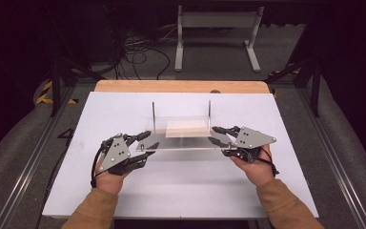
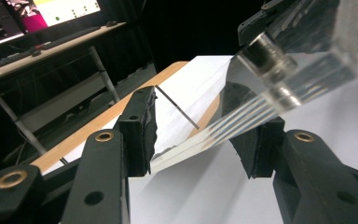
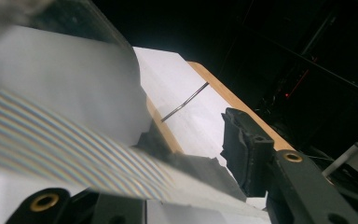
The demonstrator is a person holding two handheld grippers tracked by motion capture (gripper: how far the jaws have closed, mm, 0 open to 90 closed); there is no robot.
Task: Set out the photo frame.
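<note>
The left claw (image 1: 145, 145) has its two black jaws apart. The end of a see-through plastic stand (image 1: 181, 138) sits in the gap between them. In the left claw view the flat clear edge (image 2: 242, 121) runs right through that gap, close to one jaw, but the jaws are not squeezing it yet.

The right claw (image 1: 221, 140) is at the other end of the stand. Its jaws look apart too, one above the clear plate and one below. In the right claw view the plate (image 3: 65, 140) is big and blurry, and it hides one jaw, so I cannot tell if it is gripped.

The stand lies in the middle of the white desk (image 1: 124, 191). Its long side goes from left to right, from one claw to the other. Two thin posts (image 1: 154, 114) stick up from it. A pale block (image 1: 187, 128) lies between the posts.

Both hands are about the same way from the stand, one at each end. I think both claws need to close together to lift it flat.
</note>
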